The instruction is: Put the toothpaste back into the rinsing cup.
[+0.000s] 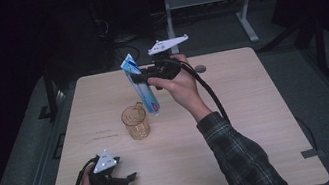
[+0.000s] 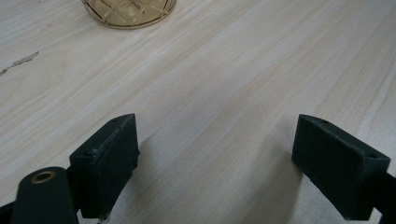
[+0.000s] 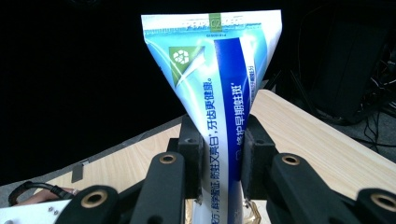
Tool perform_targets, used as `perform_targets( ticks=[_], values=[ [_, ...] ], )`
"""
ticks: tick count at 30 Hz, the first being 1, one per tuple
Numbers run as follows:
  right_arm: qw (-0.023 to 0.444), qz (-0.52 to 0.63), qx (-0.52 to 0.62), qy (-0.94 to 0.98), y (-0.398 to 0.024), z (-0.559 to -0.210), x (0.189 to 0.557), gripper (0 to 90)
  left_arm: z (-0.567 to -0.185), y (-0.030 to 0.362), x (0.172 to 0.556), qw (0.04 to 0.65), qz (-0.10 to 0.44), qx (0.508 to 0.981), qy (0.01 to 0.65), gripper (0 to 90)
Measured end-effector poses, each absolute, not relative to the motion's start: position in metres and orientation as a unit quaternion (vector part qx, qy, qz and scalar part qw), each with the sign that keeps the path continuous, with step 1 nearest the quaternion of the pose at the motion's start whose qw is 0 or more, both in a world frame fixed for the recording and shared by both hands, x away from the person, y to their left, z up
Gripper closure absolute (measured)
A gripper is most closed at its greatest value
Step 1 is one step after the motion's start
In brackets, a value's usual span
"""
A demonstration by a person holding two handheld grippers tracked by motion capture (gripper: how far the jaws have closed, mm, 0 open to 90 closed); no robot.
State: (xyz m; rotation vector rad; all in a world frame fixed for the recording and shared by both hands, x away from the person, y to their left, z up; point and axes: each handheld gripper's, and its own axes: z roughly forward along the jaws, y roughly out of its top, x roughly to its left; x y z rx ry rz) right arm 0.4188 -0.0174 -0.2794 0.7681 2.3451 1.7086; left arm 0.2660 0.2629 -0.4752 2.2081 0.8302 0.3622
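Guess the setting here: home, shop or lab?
Most likely a lab or recording room: a bare wooden table in a dark space, loose cables on the floor behind it, and a metal stand at the back.

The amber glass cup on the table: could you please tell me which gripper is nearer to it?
Right. The right gripper holds the toothpaste tube just above and behind the amber glass cup; the left gripper rests on the table nearer the person, jaws open.
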Motion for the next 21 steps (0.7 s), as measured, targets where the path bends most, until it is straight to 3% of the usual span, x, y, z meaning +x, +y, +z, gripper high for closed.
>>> perform_targets(
  ticks=[21],
  values=[
    [0.062,0.564,0.240,0.788,0.021,-0.278,0.430,73.1,-0.475,0.262,0.265,0.369,0.139,0.861,0.320,13.7]
  ],
)
